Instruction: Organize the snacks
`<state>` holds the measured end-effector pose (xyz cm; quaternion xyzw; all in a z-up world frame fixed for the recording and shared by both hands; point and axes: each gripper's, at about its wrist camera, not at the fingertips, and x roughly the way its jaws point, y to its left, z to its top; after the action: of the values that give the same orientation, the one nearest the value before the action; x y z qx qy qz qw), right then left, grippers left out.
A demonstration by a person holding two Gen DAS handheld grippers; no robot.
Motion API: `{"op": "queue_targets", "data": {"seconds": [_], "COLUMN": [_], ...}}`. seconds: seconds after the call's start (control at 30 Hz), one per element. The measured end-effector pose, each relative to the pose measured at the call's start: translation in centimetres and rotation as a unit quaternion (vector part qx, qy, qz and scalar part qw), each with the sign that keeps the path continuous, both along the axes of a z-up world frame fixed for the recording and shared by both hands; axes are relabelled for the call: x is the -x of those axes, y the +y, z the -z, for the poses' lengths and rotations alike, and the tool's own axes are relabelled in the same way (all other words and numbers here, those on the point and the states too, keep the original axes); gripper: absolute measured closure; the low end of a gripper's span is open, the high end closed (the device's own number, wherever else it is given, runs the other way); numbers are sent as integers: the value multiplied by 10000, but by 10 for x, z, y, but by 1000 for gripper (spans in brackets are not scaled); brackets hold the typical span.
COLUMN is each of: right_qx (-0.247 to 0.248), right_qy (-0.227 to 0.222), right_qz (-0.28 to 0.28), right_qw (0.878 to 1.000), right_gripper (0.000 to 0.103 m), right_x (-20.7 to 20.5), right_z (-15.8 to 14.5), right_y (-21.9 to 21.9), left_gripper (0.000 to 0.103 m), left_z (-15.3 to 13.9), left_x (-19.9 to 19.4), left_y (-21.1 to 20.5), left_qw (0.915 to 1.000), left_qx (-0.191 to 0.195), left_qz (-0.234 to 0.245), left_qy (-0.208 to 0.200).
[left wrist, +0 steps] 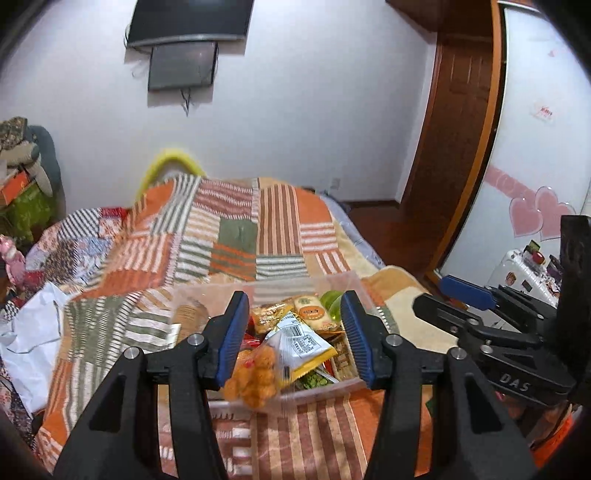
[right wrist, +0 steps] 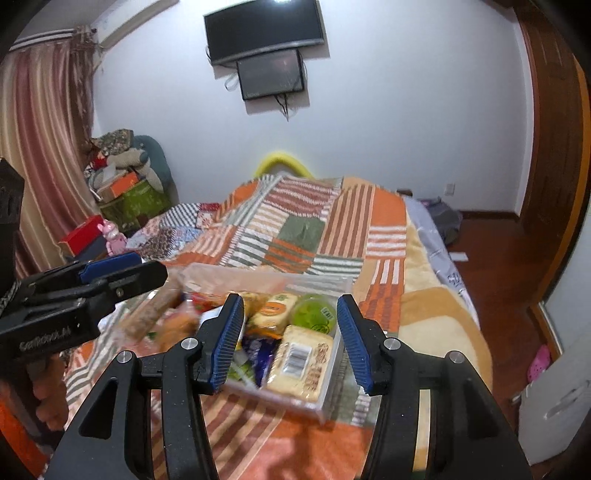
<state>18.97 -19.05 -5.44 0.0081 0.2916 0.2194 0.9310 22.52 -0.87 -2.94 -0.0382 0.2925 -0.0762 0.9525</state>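
Clear box [left wrist: 354, 275] of snacks [left wrist: 295, 332], on bed [left wrist: 236, 236] at twelve o'clock, looks filled; left gripper [left wrist: 293, 334] and right gripper [right wrist: 291, 338] fingers released, empty; sorting seemingly near done.

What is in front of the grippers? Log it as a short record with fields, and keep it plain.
surface: bed with a striped patchwork blanket
container: clear plastic box resting on the blanket
contents: mixed snack packets, among them a bag of orange puffs, a pale packet with a barcode and a green jelly cup
left gripper: open, nothing held, above the near edge of the box
right gripper: open, nothing held, above the box
background: two dark screens on the wall
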Motion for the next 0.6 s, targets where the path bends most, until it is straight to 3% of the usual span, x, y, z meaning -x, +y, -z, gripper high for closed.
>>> {"op": "queue_targets", "data": {"seconds": [0.1,0.23,0.3,0.37,0.43,0.6], "right_qx": [-140,-221,-226,-248,-255,-258], "right_qy": [-129,-369,-506,-672,-836,-1024], "right_qz": [-27,-13,10,60,123,231], "right_qw": [9998,9991,9985,9974,9961,9941], "right_gripper": [49,47,41,27,20,13], "right_x": [19,44,55,65,74,86], "right_z": [-12,-27,-34,-41,-47,-52], "right_y": [-3,-3,-2,-2,0,3], "left_gripper": [51,43,40,37,28,19], "left_z": [-14,-29,-34,-39,-43,-47], "left_x": [30,62,77,92,105,130], "left_y": [3,5,5,4,4,0], "left_qw": [9997,9983,9972,9959,9947,9926], "left_qx": [-18,-103,-166,-242,-248,-289], "left_qz": [-37,-149,-194,-247,-311,-396], "left_qy": [-249,-562,-705,-841,-949,-1113]}}
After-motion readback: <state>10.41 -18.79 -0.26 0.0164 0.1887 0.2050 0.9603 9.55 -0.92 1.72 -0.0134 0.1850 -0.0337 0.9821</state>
